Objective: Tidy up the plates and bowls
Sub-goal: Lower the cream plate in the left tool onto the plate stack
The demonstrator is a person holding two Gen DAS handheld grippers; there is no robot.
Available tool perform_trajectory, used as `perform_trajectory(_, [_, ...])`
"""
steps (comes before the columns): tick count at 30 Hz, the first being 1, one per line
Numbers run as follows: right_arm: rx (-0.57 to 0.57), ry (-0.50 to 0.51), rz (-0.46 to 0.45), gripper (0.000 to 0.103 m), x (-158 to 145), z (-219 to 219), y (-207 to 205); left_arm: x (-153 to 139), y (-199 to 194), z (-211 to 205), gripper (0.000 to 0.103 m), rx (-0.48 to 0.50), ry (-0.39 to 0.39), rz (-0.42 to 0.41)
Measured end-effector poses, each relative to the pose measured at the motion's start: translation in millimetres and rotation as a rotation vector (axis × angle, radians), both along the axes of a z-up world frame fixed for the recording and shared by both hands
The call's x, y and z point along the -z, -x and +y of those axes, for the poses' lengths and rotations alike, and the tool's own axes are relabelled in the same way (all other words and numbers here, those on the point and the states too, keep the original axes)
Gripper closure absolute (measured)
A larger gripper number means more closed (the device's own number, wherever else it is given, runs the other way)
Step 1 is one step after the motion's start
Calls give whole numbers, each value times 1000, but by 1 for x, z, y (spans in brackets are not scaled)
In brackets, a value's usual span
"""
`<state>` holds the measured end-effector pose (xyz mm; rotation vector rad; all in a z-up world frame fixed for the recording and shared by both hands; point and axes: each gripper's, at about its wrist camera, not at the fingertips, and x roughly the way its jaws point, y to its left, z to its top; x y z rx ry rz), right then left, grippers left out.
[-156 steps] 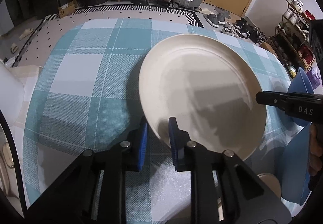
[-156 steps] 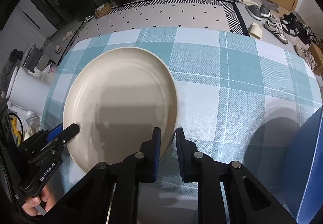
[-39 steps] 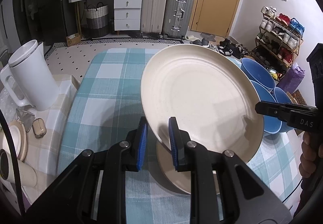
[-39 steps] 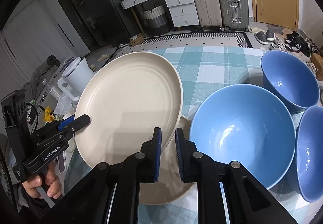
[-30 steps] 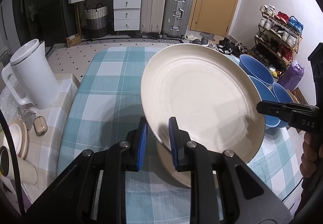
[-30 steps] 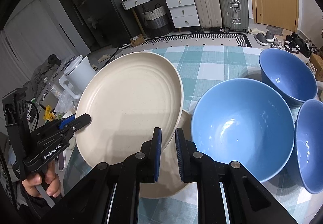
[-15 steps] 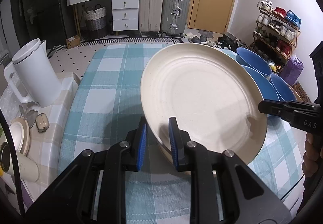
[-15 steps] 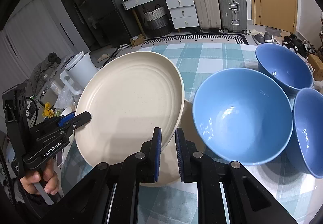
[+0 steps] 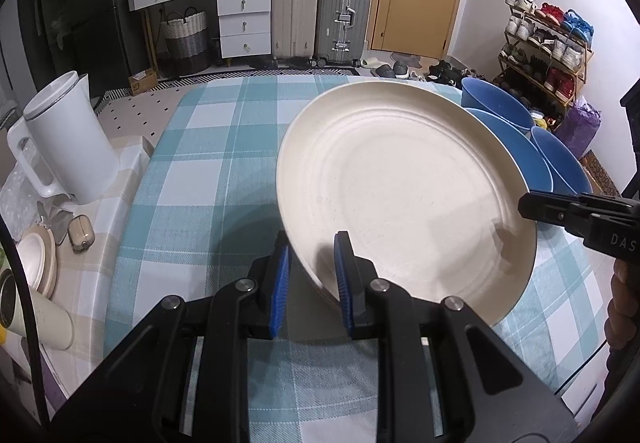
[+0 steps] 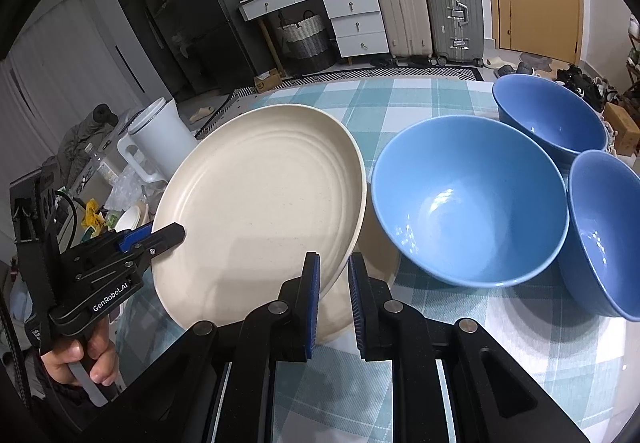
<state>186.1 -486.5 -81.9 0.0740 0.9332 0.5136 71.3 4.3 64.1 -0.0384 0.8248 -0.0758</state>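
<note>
Cream plate [image 9: 404, 195] clamped at opposite rims by both claws, tilted above the checked bench [image 9: 208, 147].

Left claw [image 9: 310, 283] and right claw [image 10: 334, 295] each grip the plate rim. The right wrist view alone shows three blue bowls' [image 10: 468, 199] interiors and a second cream plate [image 10: 380, 255] lying beneath. The left wrist view alone shows the white jug [image 9: 68, 135] in full and the shoe rack [image 9: 544, 43].

Checked tablecloth [image 10: 520, 355] bears three blue bowls [image 10: 468, 199] and a plate [image 10: 374, 267].
</note>
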Motion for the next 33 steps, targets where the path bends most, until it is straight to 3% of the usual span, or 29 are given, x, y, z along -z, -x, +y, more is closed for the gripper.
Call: perform_trajectory(33, [9, 11, 34, 87, 29, -4, 3, 45, -17, -4, 85, -3, -57, 43])
